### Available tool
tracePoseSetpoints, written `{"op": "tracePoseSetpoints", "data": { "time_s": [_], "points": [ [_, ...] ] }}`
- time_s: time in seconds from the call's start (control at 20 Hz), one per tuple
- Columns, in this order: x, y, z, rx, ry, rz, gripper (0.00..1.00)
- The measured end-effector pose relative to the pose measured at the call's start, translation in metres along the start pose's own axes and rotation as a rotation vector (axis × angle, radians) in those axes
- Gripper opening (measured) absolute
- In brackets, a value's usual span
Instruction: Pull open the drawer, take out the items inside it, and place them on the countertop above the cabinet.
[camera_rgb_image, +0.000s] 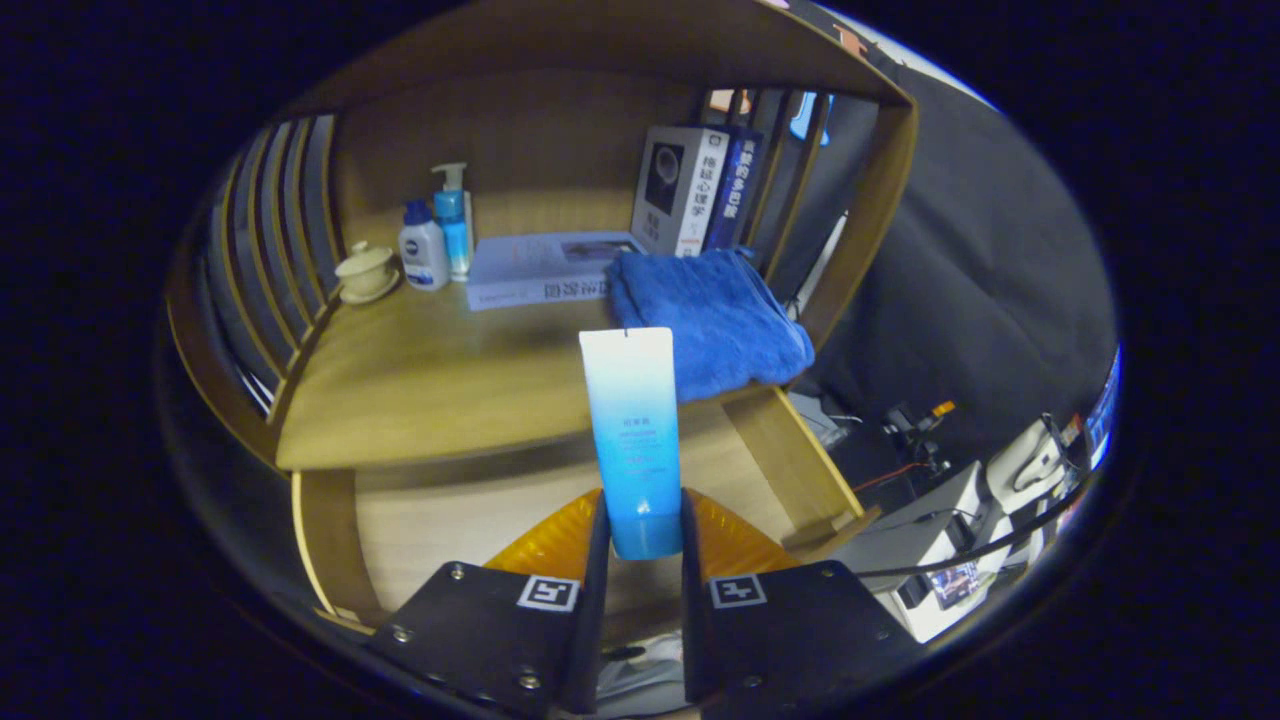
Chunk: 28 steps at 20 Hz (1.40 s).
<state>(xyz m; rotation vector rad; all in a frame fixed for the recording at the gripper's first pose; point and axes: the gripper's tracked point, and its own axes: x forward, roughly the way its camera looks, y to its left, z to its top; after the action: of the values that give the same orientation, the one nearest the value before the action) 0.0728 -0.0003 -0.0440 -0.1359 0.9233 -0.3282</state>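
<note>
Fingers: gripper (645, 535) clamped on the tube's cap end from both sides
Tube (632, 430): upright between the fingers
Countertop (430, 370): beyond the fingers
Towel (715, 320): behind the tube
Drawer (440, 520): open below

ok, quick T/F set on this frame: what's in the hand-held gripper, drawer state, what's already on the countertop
1. The hand-held gripper is shut on the tube. True: both fingers press its lower end and it stands upright between them.
2. The drawer is closed. False: it is pulled open below the fingers, its wooden floor showing.
3. A blue towel lies on the countertop. True: it lies folded near the corner, beyond the tube.
4. The tube rests on the countertop. False: it is held over the open drawer.
5. The lidded cup stands on the towel. False: it stands at the far side of the countertop, beside two bottles.
</note>
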Motion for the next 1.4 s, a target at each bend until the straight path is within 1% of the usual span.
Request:
{"op": "tracePoseSetpoints", "data": {
  "time_s": [0.15, 0.3, 0.45, 0.7, 0.95, 1.25, 1.35, 1.4],
  "points": [
    [0.017, 0.022, 0.019, 0.020, -0.034, 0.068, 0.33],
    [0.037, 0.032, 0.024, 0.012, -0.025, 0.089, 0.33],
    [0.059, 0.052, 0.030, 0.023, -0.011, 0.136, 0.33],
    [0.087, 0.072, 0.029, 0.006, 0.031, 0.182, 0.33],
    [0.102, 0.085, 0.022, -0.009, 0.071, 0.203, 0.33],
    [0.108, 0.087, 0.025, 0.003, 0.072, 0.215, 0.33],
    [0.109, 0.087, 0.026, 0.001, 0.072, 0.219, 0.34],
    [0.109, 0.088, 0.026, 0.001, 0.069, 0.218, 0.37]
  ]
}}
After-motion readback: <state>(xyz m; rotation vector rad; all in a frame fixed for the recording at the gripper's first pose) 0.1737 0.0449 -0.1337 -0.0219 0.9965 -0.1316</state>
